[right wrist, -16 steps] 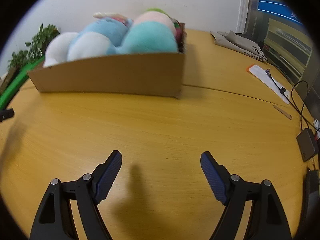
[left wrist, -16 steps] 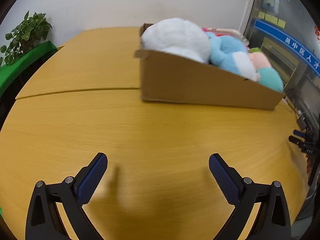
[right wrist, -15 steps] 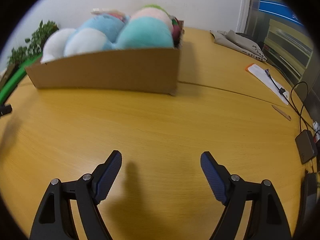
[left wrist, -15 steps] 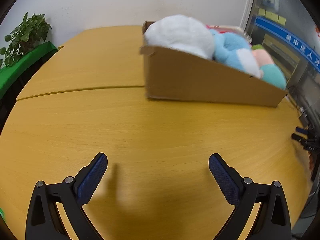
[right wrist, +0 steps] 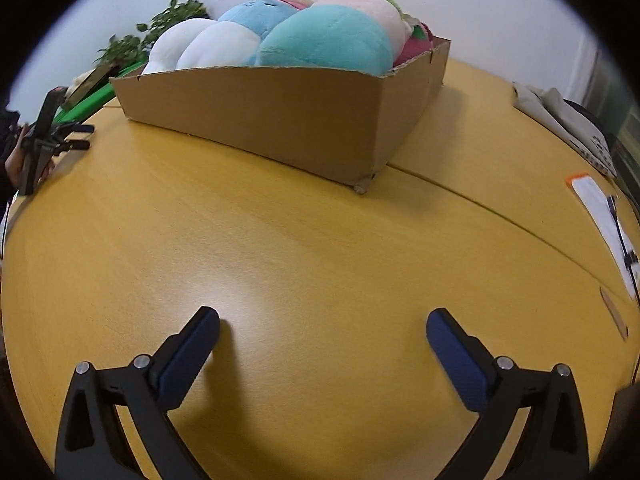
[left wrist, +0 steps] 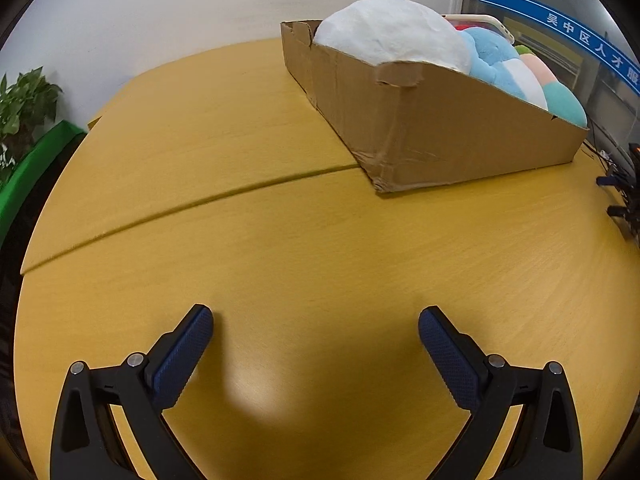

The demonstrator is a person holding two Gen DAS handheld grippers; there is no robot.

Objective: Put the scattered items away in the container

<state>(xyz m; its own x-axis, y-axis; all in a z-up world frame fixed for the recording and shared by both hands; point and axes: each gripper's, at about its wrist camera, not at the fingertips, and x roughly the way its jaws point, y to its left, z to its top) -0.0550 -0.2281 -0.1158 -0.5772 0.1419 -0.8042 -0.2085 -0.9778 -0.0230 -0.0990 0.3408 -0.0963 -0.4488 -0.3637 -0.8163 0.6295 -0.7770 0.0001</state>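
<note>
A brown cardboard box [left wrist: 448, 132] [right wrist: 280, 120] stands on the yellow wooden table, packed with plush toys. A big white plush [left wrist: 392, 42] fills its near-left end, with a blue one [left wrist: 496, 60] and a teal one [right wrist: 328, 40] beside it, plus pink and green ones behind. My left gripper [left wrist: 316, 322] hovers open over bare tabletop, well short of the box. My right gripper [right wrist: 322, 322] is likewise open and empty above bare wood. The left gripper shows small at the left edge of the right wrist view [right wrist: 66, 136].
A potted plant [left wrist: 24, 100] and a green ledge [left wrist: 32, 160] lie off the table's left. Papers with a cable [right wrist: 604, 216], a grey cloth [right wrist: 568, 124] and a small wooden strip [right wrist: 614, 312] sit on the table's right side. A seam [left wrist: 192, 200] crosses the tabletop.
Both views have swung: the box now sits farther right and nearer in the left wrist view, and more corner-on in the right wrist view. Both grippers stay wide open.
</note>
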